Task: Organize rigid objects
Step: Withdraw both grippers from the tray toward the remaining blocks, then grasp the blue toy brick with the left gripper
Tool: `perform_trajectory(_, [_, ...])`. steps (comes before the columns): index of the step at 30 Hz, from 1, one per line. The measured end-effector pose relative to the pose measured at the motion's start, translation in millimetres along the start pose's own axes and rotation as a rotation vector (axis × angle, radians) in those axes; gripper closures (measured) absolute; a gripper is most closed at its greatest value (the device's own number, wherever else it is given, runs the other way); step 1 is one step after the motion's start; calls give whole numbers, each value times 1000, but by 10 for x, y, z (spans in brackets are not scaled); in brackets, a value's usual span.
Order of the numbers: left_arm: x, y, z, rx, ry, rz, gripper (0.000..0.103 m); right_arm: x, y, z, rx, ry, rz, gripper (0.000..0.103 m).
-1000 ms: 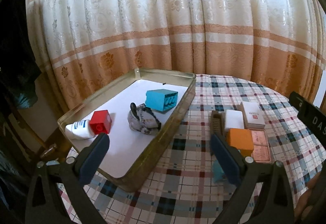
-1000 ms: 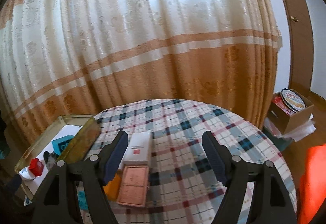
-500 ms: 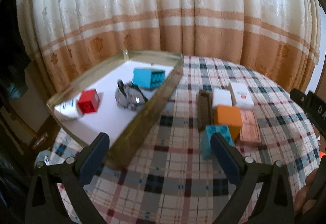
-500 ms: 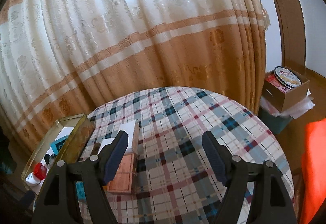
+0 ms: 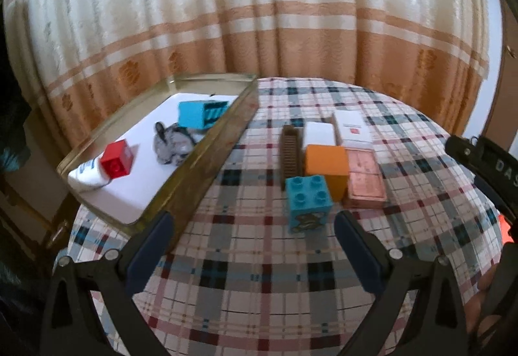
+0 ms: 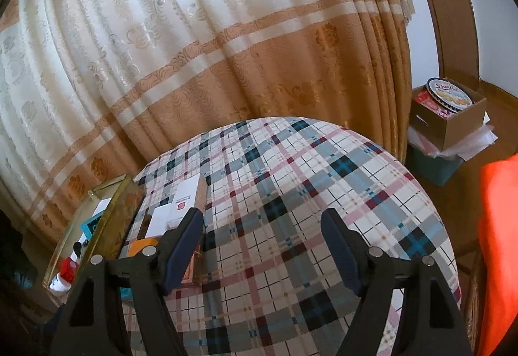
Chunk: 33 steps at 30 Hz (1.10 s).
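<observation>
Both grippers, left [image 5: 254, 246] and right [image 6: 262, 242], fingers apart and empty, now lowered nearer the tabletop [image 5: 259, 275] blocks; sorting pending.

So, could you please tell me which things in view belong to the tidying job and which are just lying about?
Part of the job:
- tray, with red block, blue block, white bottle
- on the cloth: blue studded block, orange block, white box, pink box, brown comb

Just lying about:
- curtain
- cardboard box
</observation>
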<state>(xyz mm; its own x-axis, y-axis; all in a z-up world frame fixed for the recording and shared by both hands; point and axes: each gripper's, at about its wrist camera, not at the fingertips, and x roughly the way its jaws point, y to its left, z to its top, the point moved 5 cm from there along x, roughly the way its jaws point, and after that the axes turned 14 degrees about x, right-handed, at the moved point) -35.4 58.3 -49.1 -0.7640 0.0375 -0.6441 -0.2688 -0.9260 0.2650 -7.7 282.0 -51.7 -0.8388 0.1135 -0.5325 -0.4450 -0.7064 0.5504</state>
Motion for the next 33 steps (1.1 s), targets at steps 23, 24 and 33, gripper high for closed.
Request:
perform_trajectory(23, [514, -169, 29, -12, 189, -182, 62, 35, 26, -31, -23, 24, 4, 26])
perform_trajectory(24, [500, -182, 32, -6, 183, -191, 68, 35, 27, -31, -22, 25, 3, 26])
perform_trajectory(33, [423, -61, 7, -89, 141, -262, 72, 65, 57, -61, -41, 37, 6, 26])
